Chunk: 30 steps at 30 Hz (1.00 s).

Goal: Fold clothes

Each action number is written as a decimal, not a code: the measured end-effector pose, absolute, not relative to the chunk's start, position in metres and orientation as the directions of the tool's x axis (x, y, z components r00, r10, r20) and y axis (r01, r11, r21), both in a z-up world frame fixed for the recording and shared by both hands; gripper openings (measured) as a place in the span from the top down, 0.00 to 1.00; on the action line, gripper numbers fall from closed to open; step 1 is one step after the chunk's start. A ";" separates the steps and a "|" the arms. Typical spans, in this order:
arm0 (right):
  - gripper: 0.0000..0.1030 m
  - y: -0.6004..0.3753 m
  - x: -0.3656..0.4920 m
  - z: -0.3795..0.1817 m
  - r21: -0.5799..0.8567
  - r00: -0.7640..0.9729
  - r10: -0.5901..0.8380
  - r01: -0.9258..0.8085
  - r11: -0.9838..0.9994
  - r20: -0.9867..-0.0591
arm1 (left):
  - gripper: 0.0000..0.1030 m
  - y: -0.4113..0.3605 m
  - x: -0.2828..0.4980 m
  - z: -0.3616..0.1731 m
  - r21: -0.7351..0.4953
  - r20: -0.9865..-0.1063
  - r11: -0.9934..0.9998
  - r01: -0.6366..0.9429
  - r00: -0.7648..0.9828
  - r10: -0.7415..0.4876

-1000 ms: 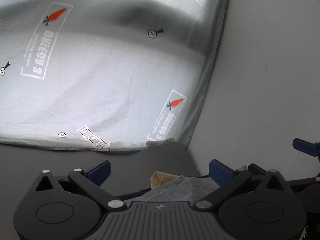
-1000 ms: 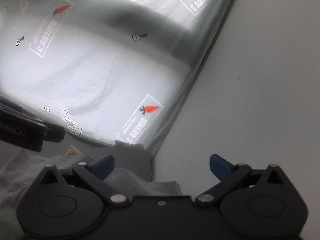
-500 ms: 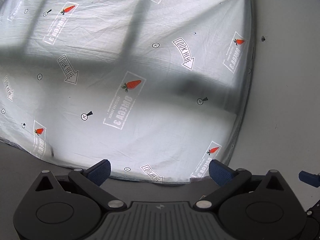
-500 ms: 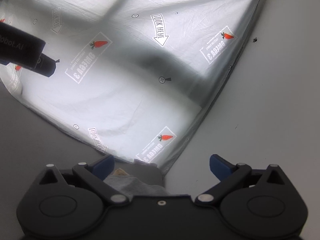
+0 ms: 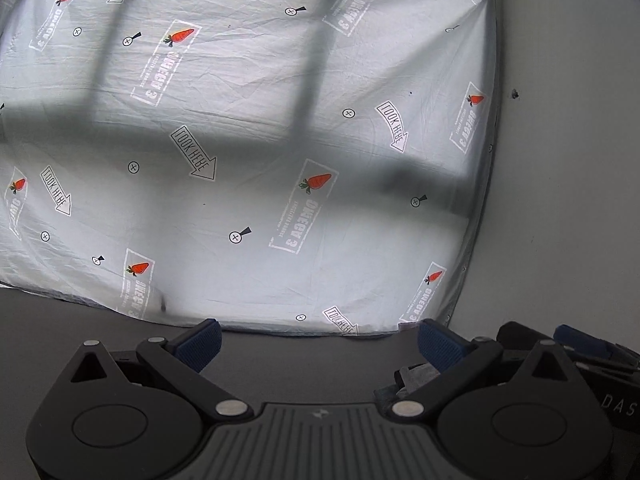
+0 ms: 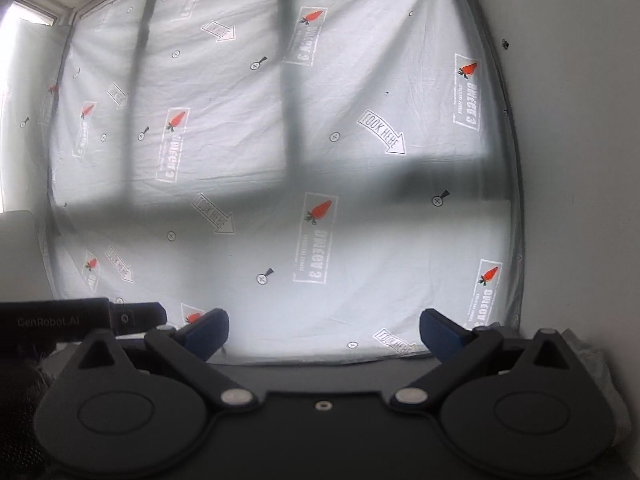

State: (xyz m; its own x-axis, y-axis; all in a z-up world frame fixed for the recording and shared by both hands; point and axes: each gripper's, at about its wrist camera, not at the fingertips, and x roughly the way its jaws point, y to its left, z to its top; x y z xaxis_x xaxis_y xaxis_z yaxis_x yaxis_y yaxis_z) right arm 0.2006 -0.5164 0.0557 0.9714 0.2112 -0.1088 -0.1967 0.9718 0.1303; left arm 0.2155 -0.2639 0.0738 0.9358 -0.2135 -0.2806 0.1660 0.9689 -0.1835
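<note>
A small patch of the grey garment (image 5: 412,376) shows low in the left wrist view, behind my left gripper's right finger linkage. My left gripper (image 5: 320,344) is open, with only the dark table between its blue pads. In the right wrist view a pale grey fold of fabric (image 6: 584,360) lies at the right edge, beside and below the right finger. My right gripper (image 6: 324,330) is open as well, holding nothing. The left gripper's body (image 6: 60,320) sits at that view's left. Most of the garment is hidden below both cameras.
A backlit sheet (image 5: 280,160) printed with carrots and arrows hangs behind the dark grey table (image 5: 100,316). A white wall (image 5: 560,160) runs along the right. A pale flat object (image 6: 18,248) stands at the left edge. The right gripper's body (image 5: 580,344) is close on the left gripper's right.
Both cameras have tilted up and back, so more of the printed sheet shows. The grey garment and tan label that lay between the fingers have slipped almost out of view.
</note>
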 end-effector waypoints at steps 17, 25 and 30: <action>0.00 -0.323 0.065 0.019 0.192 0.909 0.110 -0.034 0.981 -0.402 | 0.00 -0.088 0.085 0.031 -0.167 -0.578 0.986 0.013 0.808 -0.109; 0.00 -0.267 0.040 -0.001 0.082 0.840 0.116 -0.085 0.993 -0.530 | 0.00 -0.057 0.058 0.022 -0.082 -0.631 0.996 -0.044 0.776 -0.018; 0.00 -0.249 0.030 -0.007 0.039 0.820 0.130 -0.130 0.991 -0.558 | 0.00 -0.051 0.044 0.017 -0.055 -0.643 0.996 -0.063 0.766 0.013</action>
